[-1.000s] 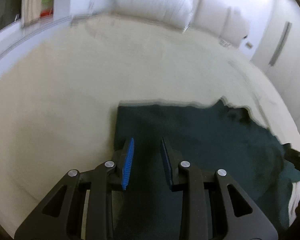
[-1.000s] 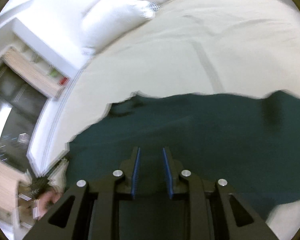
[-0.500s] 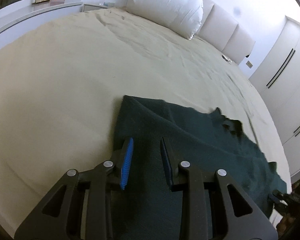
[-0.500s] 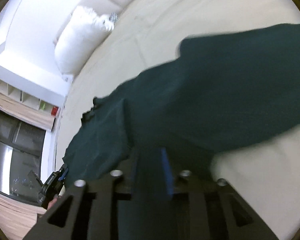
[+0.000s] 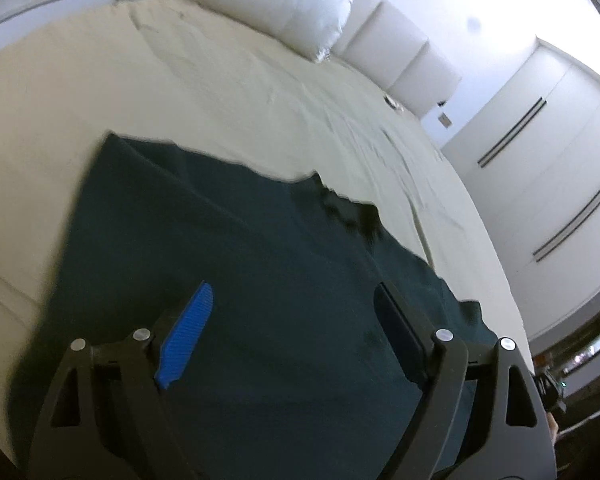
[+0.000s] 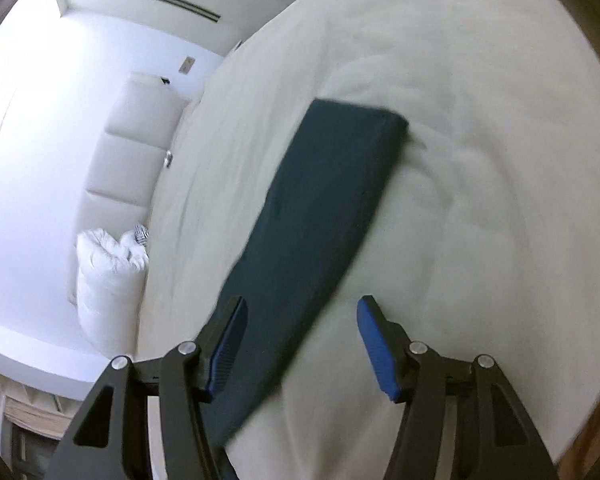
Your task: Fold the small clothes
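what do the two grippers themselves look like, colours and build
Both are black plastic frames with triangular cut-outs and round silver rivets at the joints. The left gripper has a ribbed bright blue pad on one finger; the other finger shows only its dark side. The right gripper has blue pads on both fingers. No cables, markings or sleeves are visible.
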The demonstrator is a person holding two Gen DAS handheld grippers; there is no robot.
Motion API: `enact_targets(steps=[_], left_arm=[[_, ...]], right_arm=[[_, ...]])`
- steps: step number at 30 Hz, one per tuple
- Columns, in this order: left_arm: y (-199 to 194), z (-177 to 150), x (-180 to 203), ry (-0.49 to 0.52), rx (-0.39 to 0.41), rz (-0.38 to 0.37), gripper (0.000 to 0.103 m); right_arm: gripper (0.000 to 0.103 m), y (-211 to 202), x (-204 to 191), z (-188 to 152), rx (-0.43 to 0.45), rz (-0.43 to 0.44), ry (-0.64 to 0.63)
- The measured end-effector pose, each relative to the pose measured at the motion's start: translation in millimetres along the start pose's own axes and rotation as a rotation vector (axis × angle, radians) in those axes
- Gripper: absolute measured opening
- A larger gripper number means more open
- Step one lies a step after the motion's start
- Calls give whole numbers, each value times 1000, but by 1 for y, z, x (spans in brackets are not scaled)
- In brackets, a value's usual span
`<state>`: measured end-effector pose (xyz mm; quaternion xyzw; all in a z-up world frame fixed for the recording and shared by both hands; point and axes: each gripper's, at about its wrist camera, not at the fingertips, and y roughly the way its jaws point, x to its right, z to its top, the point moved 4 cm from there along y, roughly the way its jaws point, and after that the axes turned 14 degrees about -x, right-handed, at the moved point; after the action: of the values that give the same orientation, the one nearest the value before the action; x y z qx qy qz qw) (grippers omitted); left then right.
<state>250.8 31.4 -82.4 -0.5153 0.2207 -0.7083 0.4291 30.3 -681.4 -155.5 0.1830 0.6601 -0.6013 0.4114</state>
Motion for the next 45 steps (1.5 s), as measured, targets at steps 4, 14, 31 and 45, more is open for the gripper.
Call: enact_targets(steps=[4, 14, 31, 45], left_arm=[[11, -4, 13, 4, -46, -41, 83], [19, -1, 16, -8, -87, -108, 83], [22, 10, -22, -151, -129, -271, 83], [84, 24, 37, 9, -331, -109, 76]], right_arm=[[51, 19, 0, 28, 32, 42, 58], [11, 42, -127, 1, 58, -151, -324], [41, 274, -300, -361, -480, -178, -1147], [76, 144, -205, -296, -450, 109, -777]])
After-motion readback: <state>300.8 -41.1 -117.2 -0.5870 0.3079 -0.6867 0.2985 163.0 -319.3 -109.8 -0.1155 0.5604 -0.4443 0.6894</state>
